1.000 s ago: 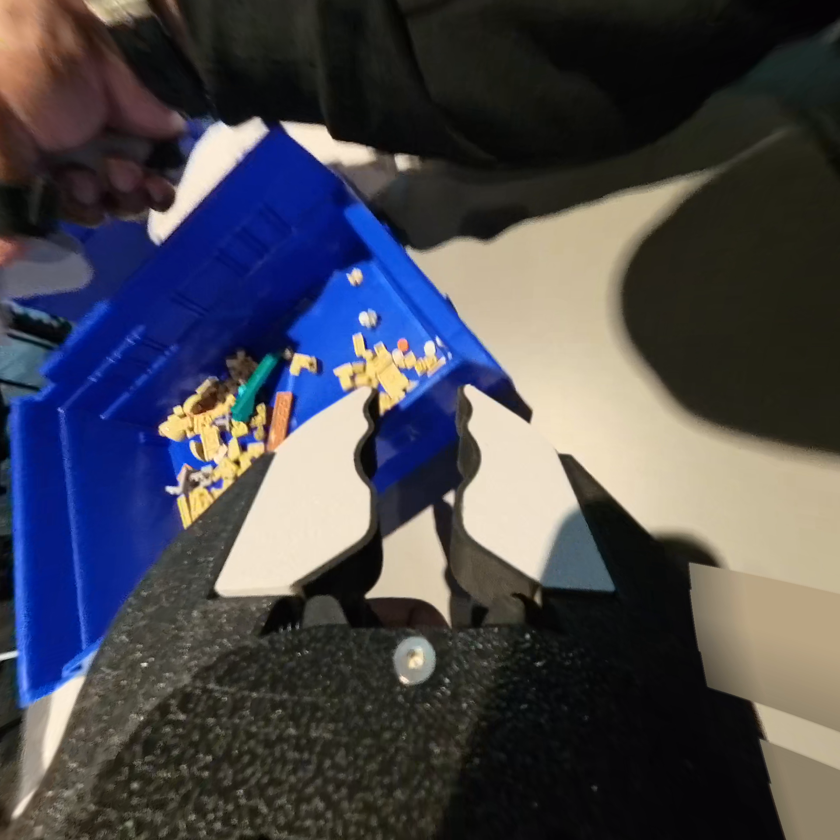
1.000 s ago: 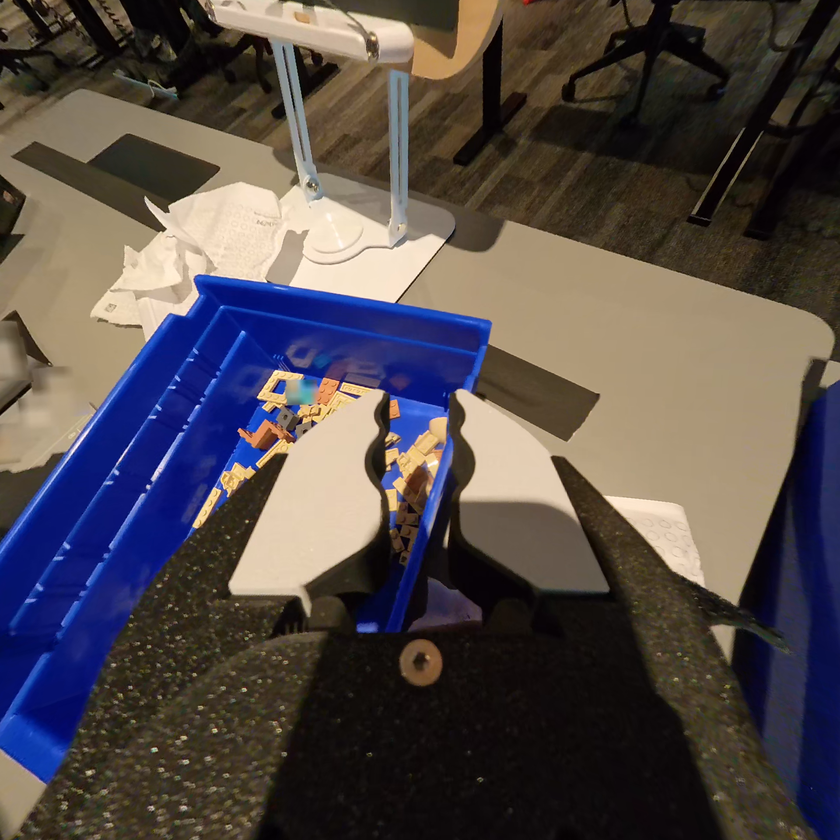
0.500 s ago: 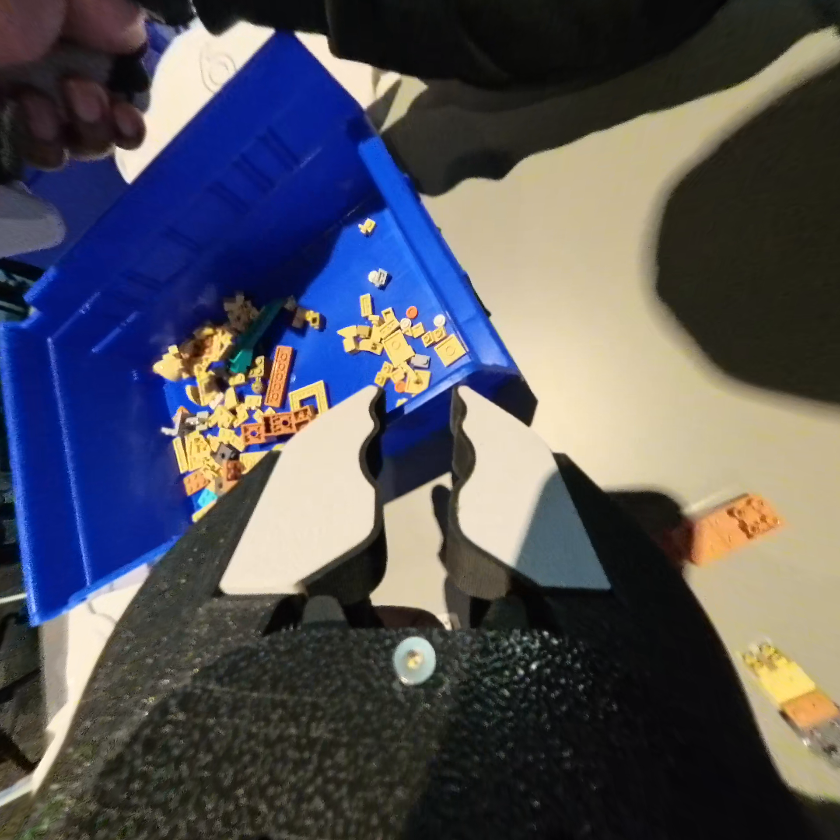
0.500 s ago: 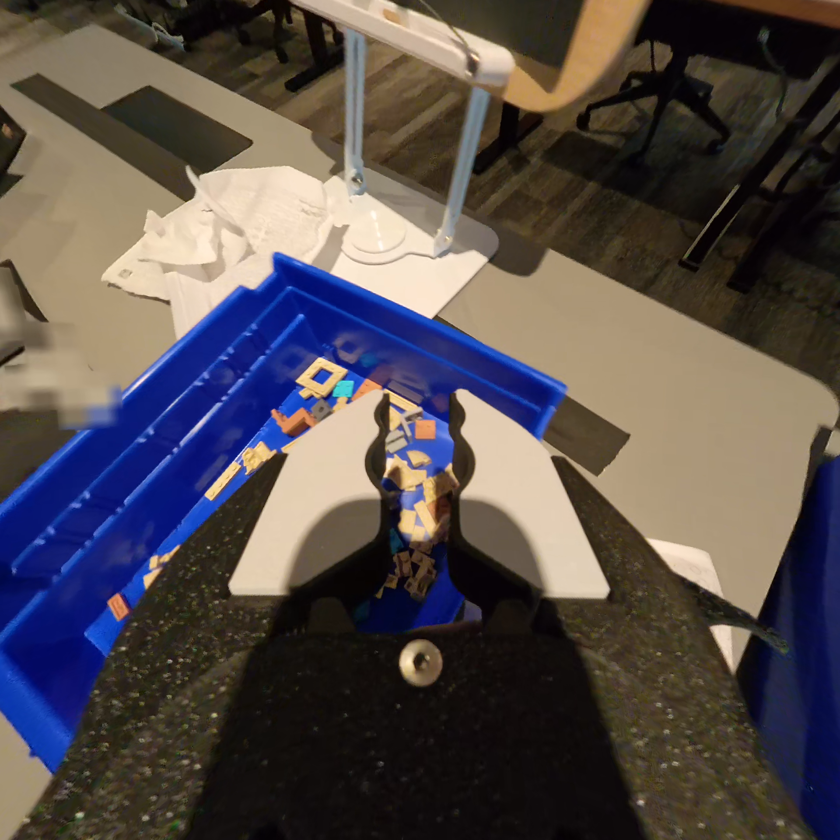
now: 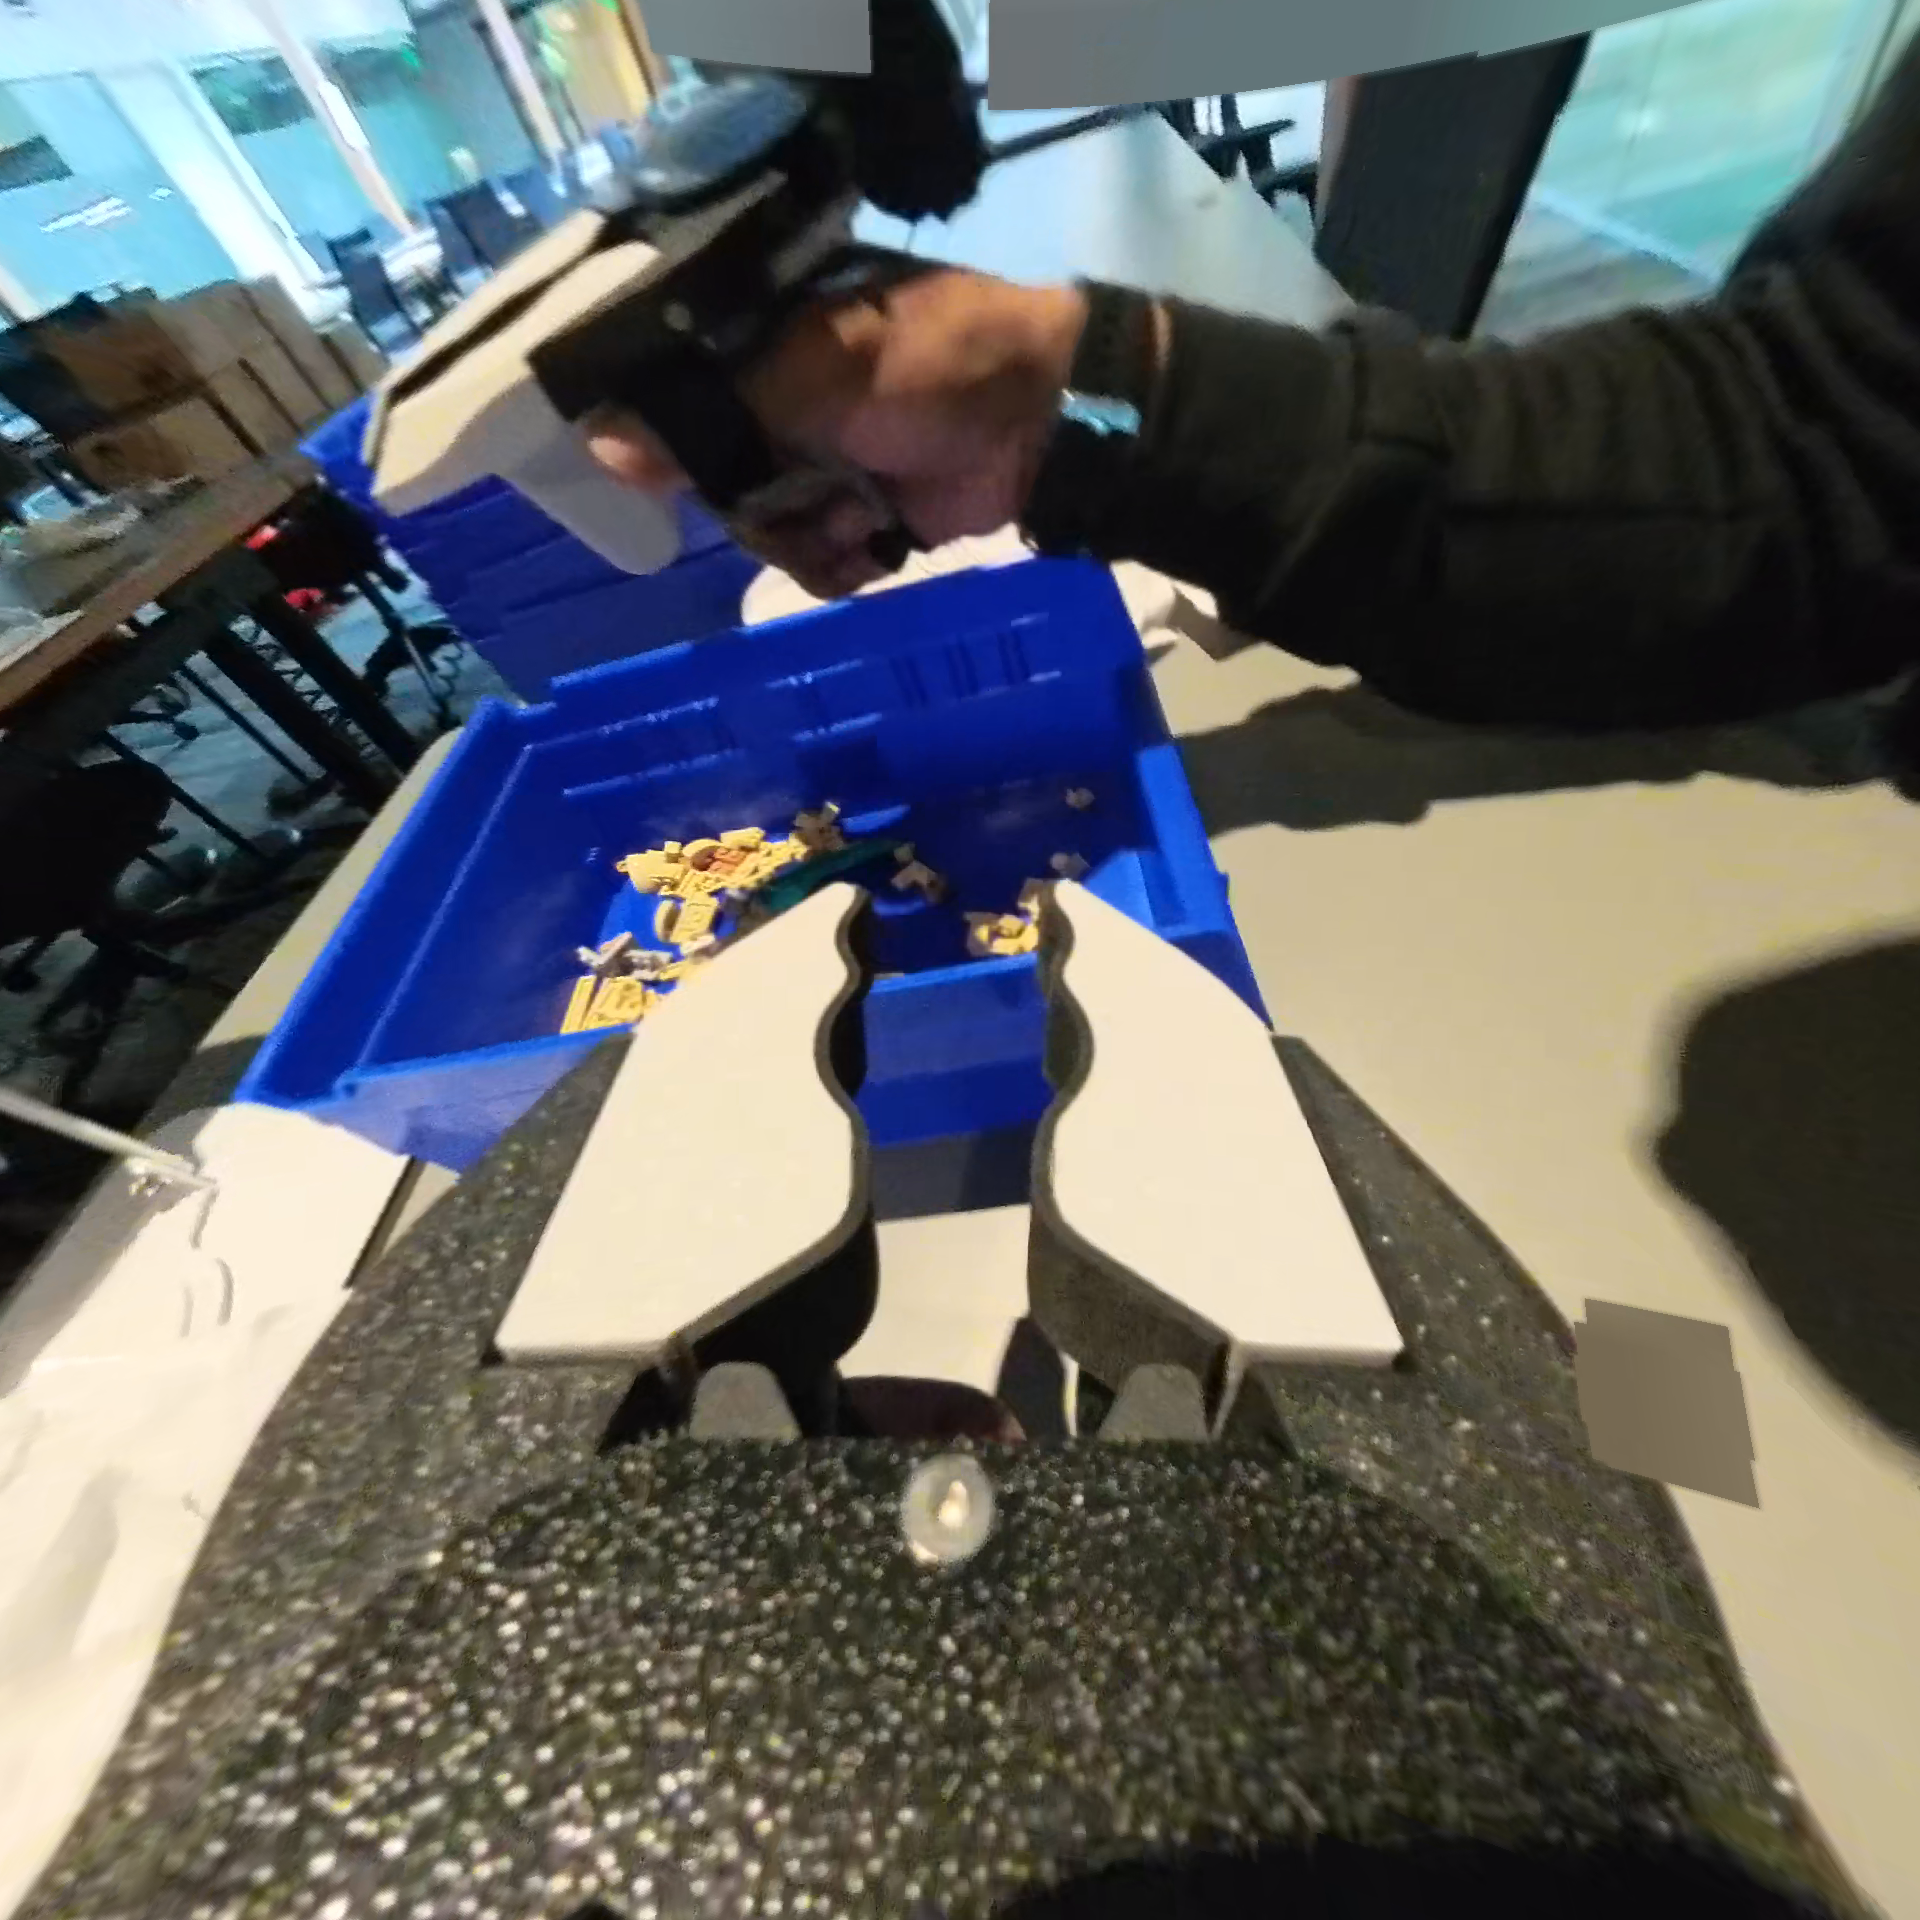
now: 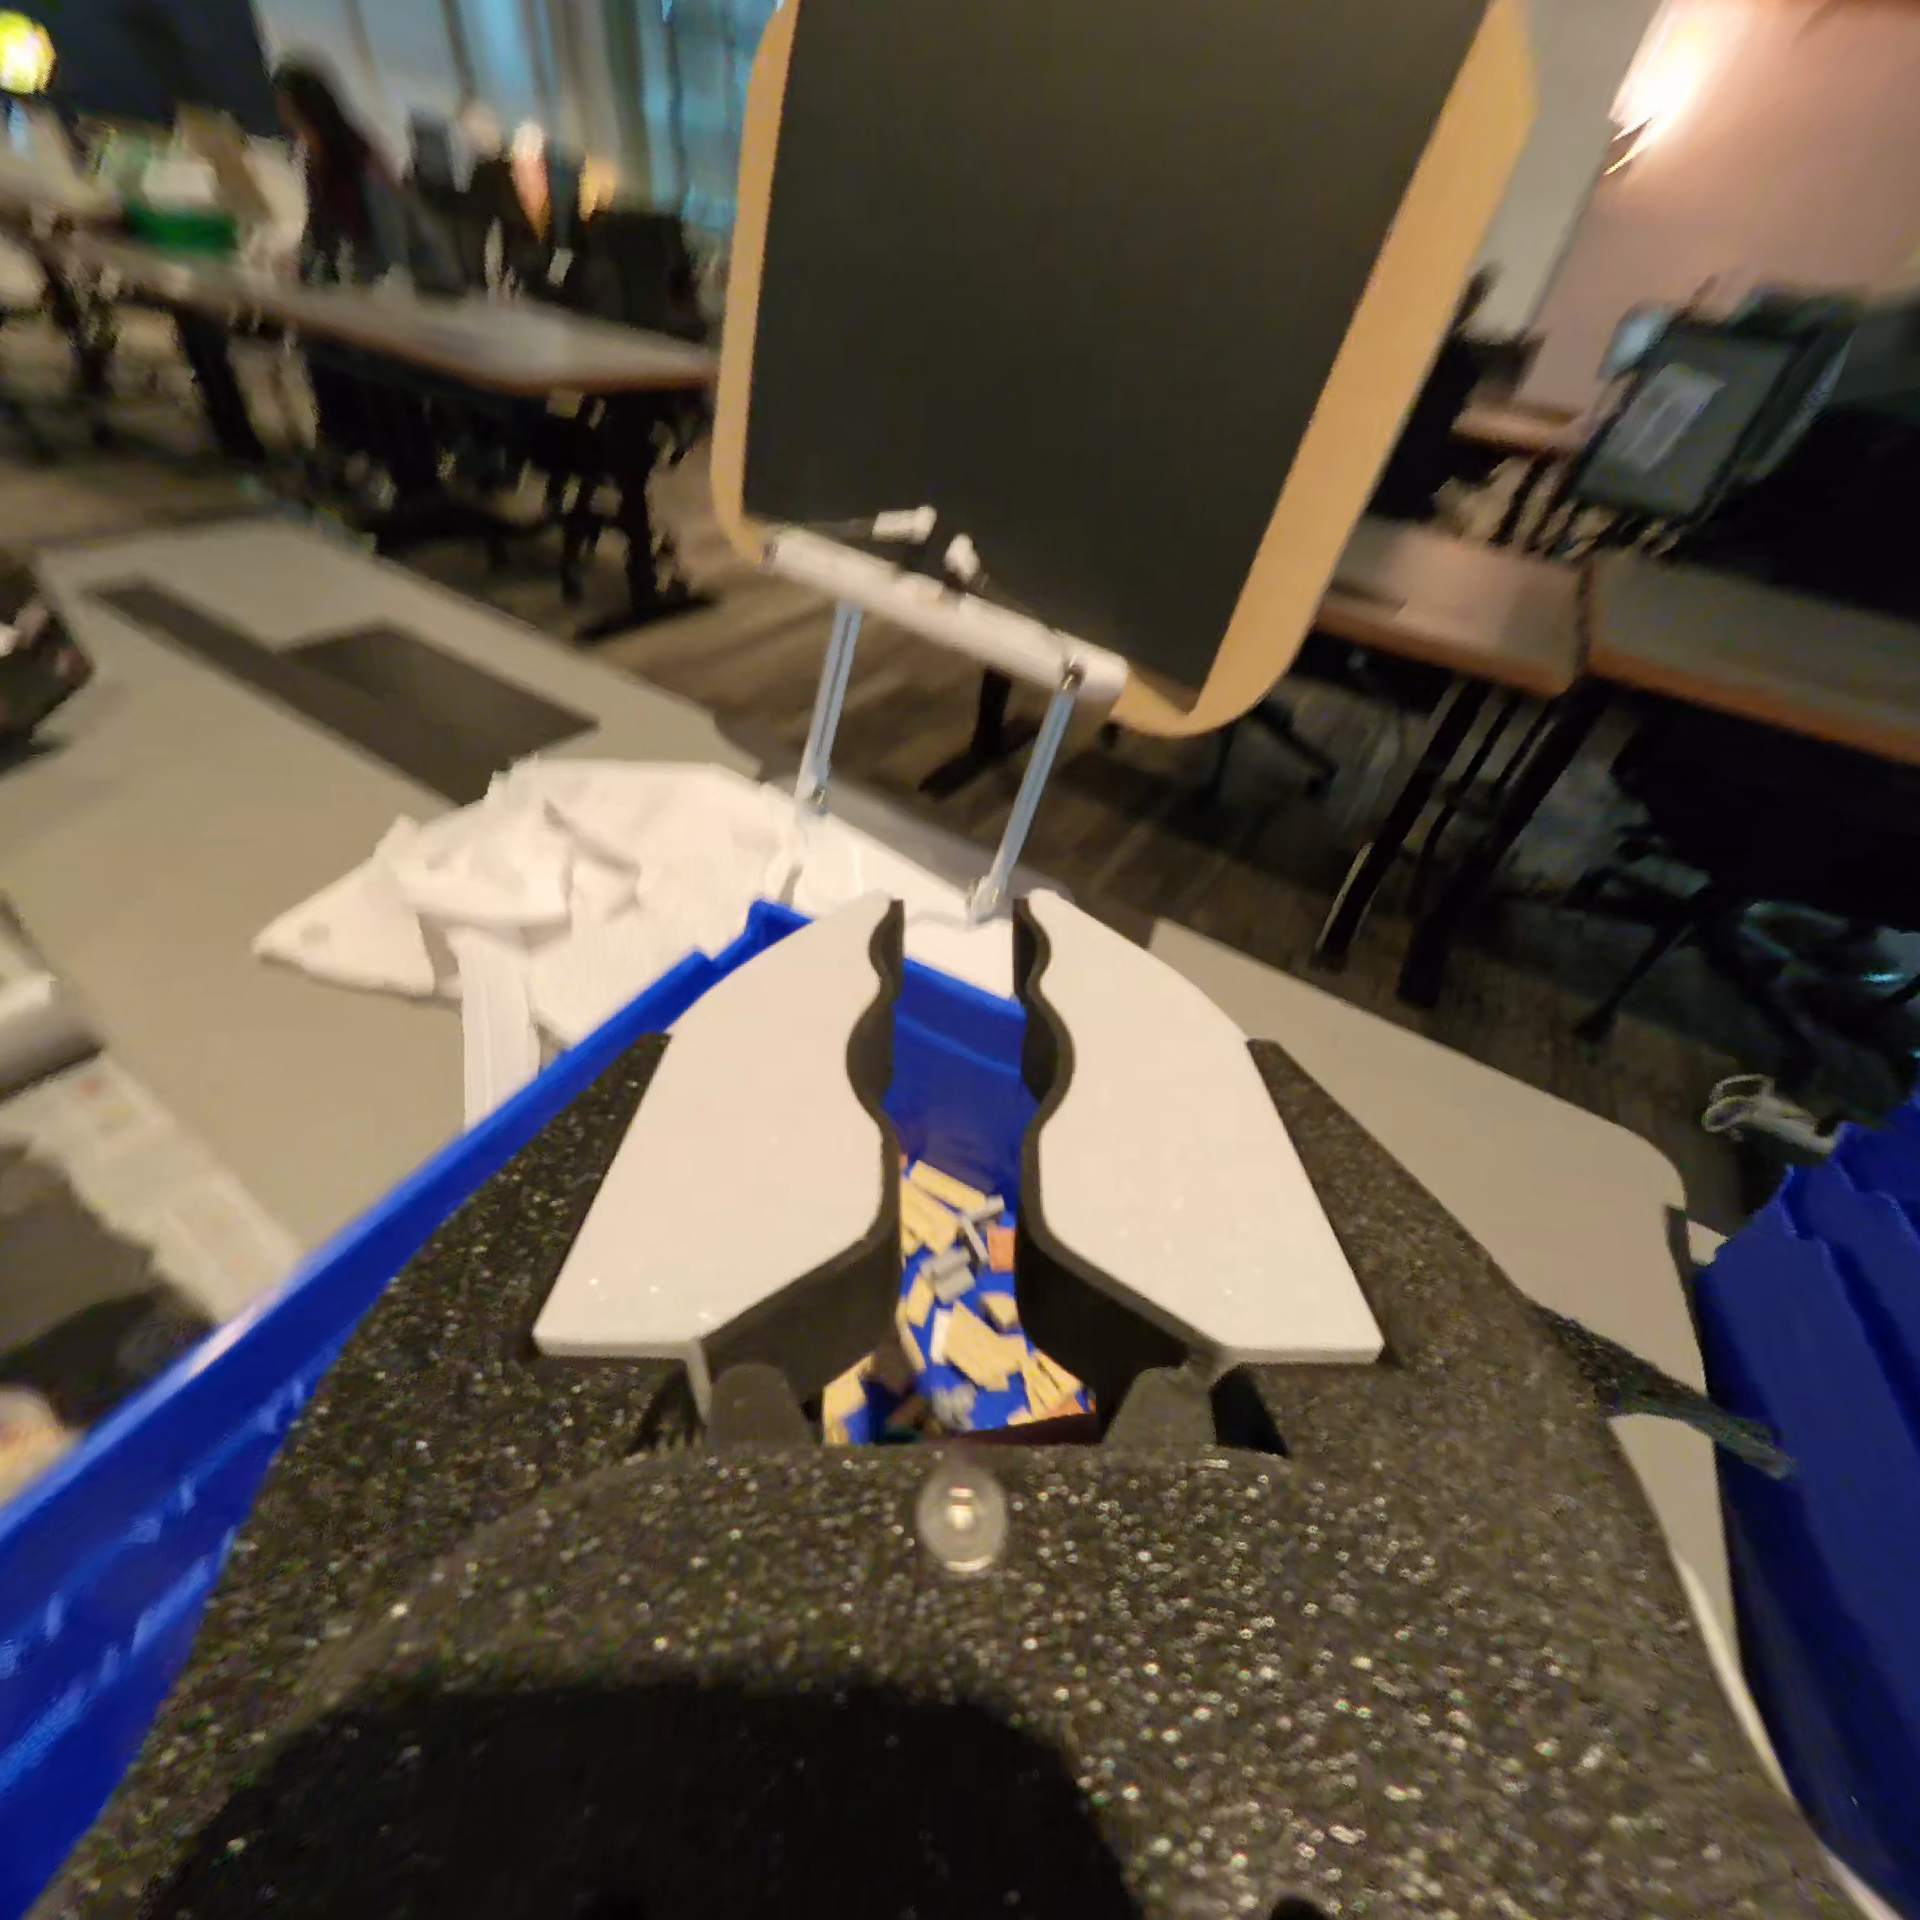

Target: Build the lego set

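The left gripper hangs empty with its jaws parted, just short of the blue bin, whose tan lego pieces lie beyond its fingertips. The right gripper, also parted and empty, hovers over the bin, apparently above the pieces showing between its fingers.

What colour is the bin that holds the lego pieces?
Blue bin; the left wrist view shows it best.
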Demonstrator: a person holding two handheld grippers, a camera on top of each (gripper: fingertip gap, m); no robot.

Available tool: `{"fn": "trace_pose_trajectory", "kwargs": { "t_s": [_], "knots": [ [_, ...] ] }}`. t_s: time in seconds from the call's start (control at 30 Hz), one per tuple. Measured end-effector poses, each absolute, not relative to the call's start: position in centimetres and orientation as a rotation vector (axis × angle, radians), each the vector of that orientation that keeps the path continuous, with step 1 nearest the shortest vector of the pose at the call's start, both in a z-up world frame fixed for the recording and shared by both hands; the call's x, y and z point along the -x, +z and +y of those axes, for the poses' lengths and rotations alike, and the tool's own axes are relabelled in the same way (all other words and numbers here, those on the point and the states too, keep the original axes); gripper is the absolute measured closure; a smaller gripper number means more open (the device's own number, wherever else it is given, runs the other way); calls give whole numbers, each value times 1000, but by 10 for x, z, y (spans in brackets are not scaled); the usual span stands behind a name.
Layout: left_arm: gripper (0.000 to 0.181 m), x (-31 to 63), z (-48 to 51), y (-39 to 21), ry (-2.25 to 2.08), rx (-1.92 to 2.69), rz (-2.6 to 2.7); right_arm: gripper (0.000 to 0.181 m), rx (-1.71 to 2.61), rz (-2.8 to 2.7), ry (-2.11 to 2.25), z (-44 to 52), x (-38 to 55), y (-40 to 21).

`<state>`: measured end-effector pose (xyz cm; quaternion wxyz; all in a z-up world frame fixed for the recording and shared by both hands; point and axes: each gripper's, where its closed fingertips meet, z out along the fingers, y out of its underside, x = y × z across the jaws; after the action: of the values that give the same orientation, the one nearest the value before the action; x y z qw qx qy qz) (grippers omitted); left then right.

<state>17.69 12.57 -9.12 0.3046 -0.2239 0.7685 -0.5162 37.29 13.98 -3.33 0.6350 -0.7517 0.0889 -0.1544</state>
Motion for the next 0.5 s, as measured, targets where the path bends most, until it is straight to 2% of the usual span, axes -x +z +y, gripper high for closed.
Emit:
{"fn": "trace_pose_trajectory", "kwargs": {
  "t_s": [0.2,0.5],
  "knots": [
    [152,-189,147,-84,-1463,738,1920,165,1507,321,-402,117,-345,-23],
    [152,-193,158,-86,-1450,779,1895,168,1404,278,-313,59,-241,-48]
  ]
}}
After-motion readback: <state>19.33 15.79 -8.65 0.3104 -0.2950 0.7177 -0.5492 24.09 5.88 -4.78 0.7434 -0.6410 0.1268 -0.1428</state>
